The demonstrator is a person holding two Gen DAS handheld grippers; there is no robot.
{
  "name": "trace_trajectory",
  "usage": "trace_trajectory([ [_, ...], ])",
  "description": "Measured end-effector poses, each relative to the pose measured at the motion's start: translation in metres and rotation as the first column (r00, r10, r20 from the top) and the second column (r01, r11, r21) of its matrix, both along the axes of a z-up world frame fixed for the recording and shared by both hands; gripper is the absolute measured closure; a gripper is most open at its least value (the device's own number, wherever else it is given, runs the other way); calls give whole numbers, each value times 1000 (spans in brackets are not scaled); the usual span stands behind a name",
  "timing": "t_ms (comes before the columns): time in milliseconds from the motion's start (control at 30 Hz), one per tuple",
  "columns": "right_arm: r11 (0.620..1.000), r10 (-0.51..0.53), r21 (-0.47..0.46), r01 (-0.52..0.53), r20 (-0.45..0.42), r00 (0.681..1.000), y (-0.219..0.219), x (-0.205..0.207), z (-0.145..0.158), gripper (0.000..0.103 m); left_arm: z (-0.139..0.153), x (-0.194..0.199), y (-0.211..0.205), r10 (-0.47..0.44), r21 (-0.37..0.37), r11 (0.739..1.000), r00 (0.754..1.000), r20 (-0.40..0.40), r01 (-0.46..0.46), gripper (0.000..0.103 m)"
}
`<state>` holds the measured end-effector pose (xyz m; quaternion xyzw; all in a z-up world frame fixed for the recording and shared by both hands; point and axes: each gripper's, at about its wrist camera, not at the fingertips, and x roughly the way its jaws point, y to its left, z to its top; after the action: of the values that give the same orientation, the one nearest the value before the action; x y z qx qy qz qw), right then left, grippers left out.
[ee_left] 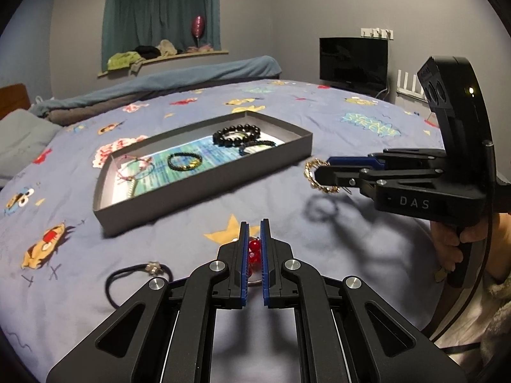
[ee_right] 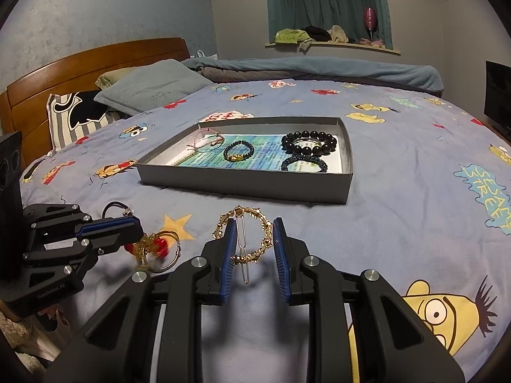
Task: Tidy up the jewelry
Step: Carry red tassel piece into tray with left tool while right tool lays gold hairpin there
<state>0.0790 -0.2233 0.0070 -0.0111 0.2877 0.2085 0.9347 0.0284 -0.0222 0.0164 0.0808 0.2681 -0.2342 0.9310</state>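
A grey tray (ee_left: pixel 204 188) (ee_right: pixel 242 185) lies on the bed and holds several bracelets, among them a large black bead bracelet (ee_left: pixel 237 134) (ee_right: pixel 309 142). My left gripper (ee_left: pixel 254 233) (ee_right: pixel 140 239) is shut on a red bead and ring piece (ee_left: pixel 254 250) (ee_right: pixel 158 247) near the bed surface. My right gripper (ee_right: pixel 252 233) (ee_left: pixel 319 172) is shut on a gold chain bracelet (ee_right: pixel 244 236) (ee_left: pixel 319 175) and holds it above the bed, in front of the tray's near right corner.
A black hair tie (ee_left: pixel 137 276) (ee_right: pixel 116 209) lies on the blue cartoon bedsheet (ee_left: pixel 367 127) left of my left gripper. Pillows (ee_right: pixel 143 87) and a wooden headboard (ee_right: pixel 80 63) are at the far left. A folded blanket (ee_right: pixel 319 67) lies behind the tray.
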Motion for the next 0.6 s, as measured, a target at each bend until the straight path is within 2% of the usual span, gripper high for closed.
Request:
trace_trajectory([
  [367,1000,2,1,-2,4,1000,2,0,2,80,19,0,13,23,-33,999,999,35,-22,96],
  [600,1000,7,-4,-7,33,999,4,5,23,80,45,10,15,25,-18,1000,998,57,-24,96],
])
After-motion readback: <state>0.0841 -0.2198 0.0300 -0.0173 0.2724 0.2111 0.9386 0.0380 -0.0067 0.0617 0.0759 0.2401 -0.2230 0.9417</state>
